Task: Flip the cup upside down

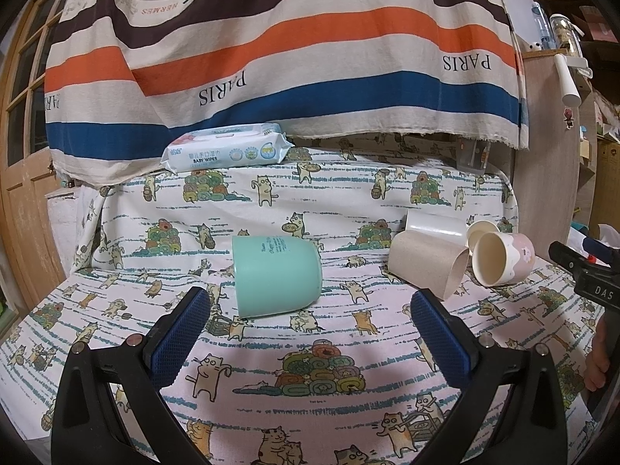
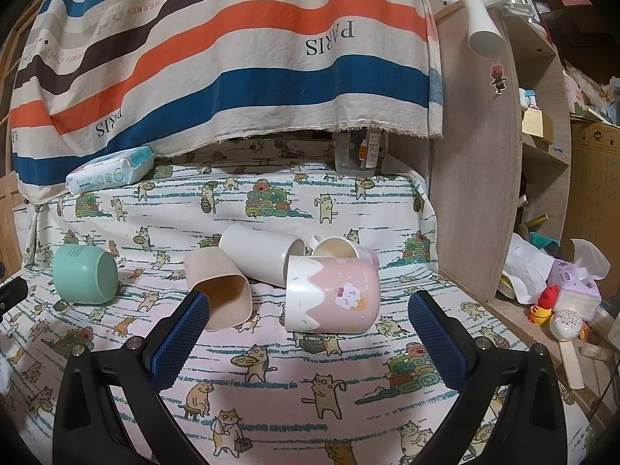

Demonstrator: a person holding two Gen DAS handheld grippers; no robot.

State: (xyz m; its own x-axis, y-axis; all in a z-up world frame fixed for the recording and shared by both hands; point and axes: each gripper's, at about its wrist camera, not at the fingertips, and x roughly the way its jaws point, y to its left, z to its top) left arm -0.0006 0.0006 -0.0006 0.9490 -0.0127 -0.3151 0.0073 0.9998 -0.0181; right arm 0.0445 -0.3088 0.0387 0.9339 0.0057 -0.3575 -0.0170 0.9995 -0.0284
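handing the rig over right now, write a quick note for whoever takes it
Left hand-held gripper: open, empty, facing the mint cup, which lies on its side on the cat-print cloth.
Right hand-held gripper: open, empty, facing the pink cup, also on its side.
Beige cup, white cup and a cream cup lie tipped in a cluster by the pink one.
Done: no cup stands rim-down.
Left: grasp a cup, probably the mint one as it lies apart, and set it upside down.
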